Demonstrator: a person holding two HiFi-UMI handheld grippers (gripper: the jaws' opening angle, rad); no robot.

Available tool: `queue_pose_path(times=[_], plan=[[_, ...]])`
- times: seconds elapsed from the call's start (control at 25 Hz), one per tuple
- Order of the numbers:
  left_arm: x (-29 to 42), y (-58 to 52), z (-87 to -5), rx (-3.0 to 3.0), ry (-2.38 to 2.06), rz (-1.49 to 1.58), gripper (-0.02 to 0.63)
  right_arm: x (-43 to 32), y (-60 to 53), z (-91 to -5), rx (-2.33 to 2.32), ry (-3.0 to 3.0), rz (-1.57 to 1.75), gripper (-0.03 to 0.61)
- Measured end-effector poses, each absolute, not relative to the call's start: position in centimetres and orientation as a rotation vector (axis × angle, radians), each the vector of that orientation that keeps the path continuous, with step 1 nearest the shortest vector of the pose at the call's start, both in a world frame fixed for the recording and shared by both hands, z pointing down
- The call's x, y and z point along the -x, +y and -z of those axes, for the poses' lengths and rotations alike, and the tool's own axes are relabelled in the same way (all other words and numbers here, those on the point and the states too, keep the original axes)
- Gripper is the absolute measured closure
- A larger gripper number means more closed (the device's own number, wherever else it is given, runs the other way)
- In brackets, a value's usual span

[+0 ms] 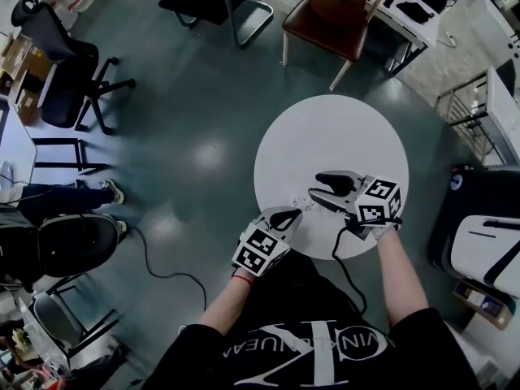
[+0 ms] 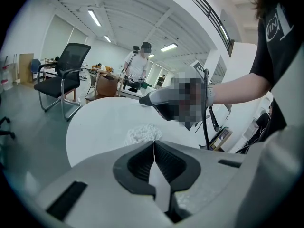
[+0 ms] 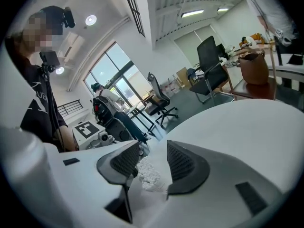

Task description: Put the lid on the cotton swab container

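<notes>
On the round white table (image 1: 357,132) stands the clear cotton swab container (image 1: 302,202), packed with white swab heads. My right gripper (image 1: 318,188) is open, and the container (image 3: 148,174) sits low between its two dark pads without touching either. My left gripper (image 1: 288,216) is shut at the table's near edge, its tips just short of the container (image 2: 141,134). A thin pale sliver shows between its closed pads (image 2: 142,165); I cannot tell what it is. No separate lid can be made out in any view.
The container stands near the table's front edge, with bare tabletop beyond it. A cable (image 1: 348,258) hangs from the right gripper. Office chairs (image 1: 77,75) and desks ring the table, and a person (image 2: 137,65) stands far off.
</notes>
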State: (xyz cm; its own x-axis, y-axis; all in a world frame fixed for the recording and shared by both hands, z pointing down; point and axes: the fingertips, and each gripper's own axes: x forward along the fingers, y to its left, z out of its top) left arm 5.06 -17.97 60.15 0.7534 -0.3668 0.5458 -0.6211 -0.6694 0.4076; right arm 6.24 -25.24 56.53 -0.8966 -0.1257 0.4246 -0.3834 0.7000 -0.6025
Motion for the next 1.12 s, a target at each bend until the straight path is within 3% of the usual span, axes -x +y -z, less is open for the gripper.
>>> queue_pose_path(times=[0.6,1.12], plan=[[-5.2,-17.9,-59.9,-2.352,-0.779,-0.570,0.603,-6.8,-22.9,-56.2,-0.384,-2.559,-0.985,0.527],[-5.8,-17.6,-58.1,-2.423,-0.715,-0.545,0.603,-6.3,-21.1,-56.9,-0.325,-2.511,-0.971,0.538]])
